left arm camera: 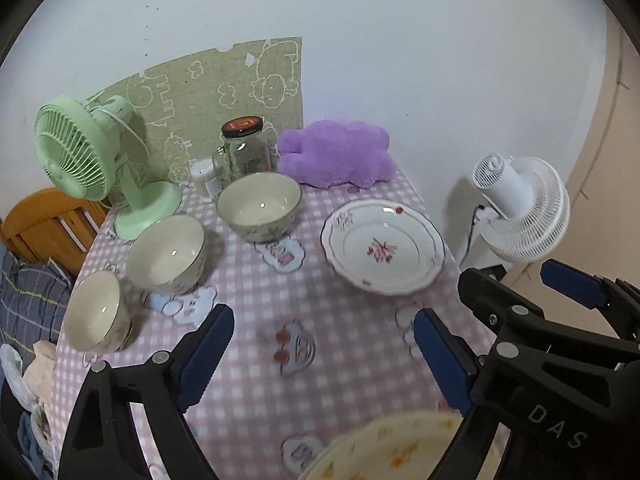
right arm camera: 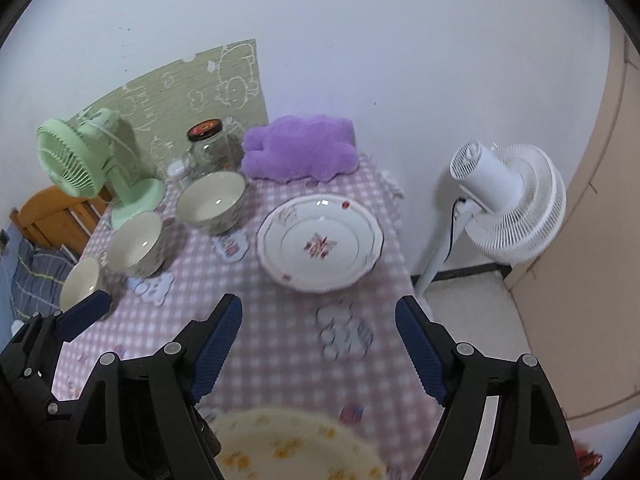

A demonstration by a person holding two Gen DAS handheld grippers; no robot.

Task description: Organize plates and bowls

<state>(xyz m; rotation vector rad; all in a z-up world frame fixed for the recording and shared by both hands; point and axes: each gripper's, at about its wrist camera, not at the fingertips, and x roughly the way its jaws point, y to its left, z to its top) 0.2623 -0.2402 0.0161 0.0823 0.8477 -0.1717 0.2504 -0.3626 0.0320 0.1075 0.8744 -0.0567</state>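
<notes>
Left tongs: spread wide, nothing in them, hovering over the near part of the table.
Right tongs: same deal, splayed and empty, just beside the left pair, so neither has committed to anything.
Bowls: three in a diagonal run along the left edge, small bowl nearest, medium bowl next, big bowl toward the far edge. Sorted by size already, so I'd guess they're meant to nest.
Flowered plate: right side, close to the right edge, on its own.
Yellow plate: near edge, right under both tongs, blurry. Probably the other half of a plate stack.
Clutter: green fan, jar, purple plush along the far edge, out of the way.
Watch out: thin plate rims look like a slippery pinch.
</notes>
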